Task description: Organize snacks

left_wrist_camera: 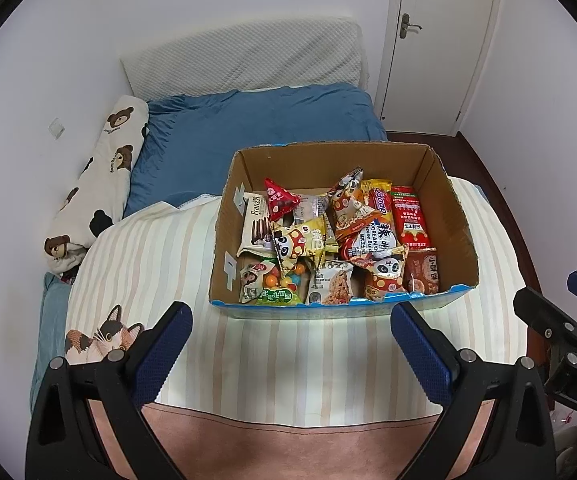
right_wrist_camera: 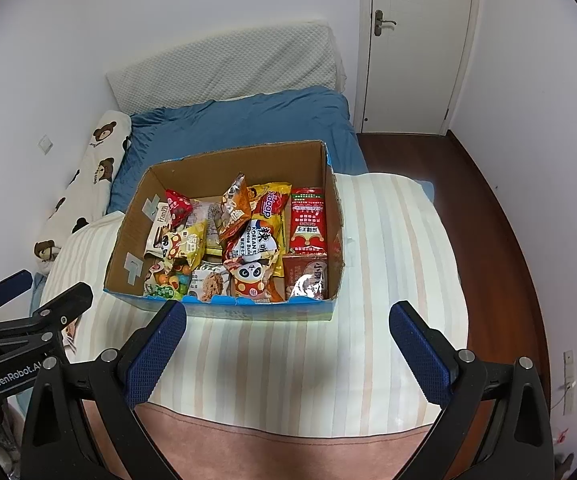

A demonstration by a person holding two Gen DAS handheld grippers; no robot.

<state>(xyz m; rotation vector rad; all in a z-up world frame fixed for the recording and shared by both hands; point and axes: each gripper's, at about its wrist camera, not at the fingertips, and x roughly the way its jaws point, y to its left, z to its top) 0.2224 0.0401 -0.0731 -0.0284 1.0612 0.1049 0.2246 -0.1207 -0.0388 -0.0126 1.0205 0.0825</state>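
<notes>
An open cardboard box [left_wrist_camera: 454,216] [right_wrist_camera: 128,240] with a blue outside sits on a striped blanket on the bed. It holds several snack packets: a red packet [left_wrist_camera: 410,220] [right_wrist_camera: 308,220], panda-print bags [left_wrist_camera: 384,274] [right_wrist_camera: 250,278], a Franzzi biscuit pack [left_wrist_camera: 254,222], a gumball bag [left_wrist_camera: 276,282] [right_wrist_camera: 168,280] and a cookie packet [left_wrist_camera: 332,286] [right_wrist_camera: 208,286]. My left gripper [left_wrist_camera: 291,312] hangs open just short of the box's near wall, nothing between its blue pads. My right gripper [right_wrist_camera: 287,312] is open too, at the box's near right corner. Each gripper shows at the edge of the other's view.
The striped blanket [left_wrist_camera: 160,264] [right_wrist_camera: 400,248] covers the near bed, with a cat print [left_wrist_camera: 104,338] at left. Behind lie a blue duvet [left_wrist_camera: 256,128], a bear-print pillow [left_wrist_camera: 100,176] and a white headboard cushion [left_wrist_camera: 244,56]. Wooden floor [right_wrist_camera: 468,184] and a white door [right_wrist_camera: 412,40] are at right.
</notes>
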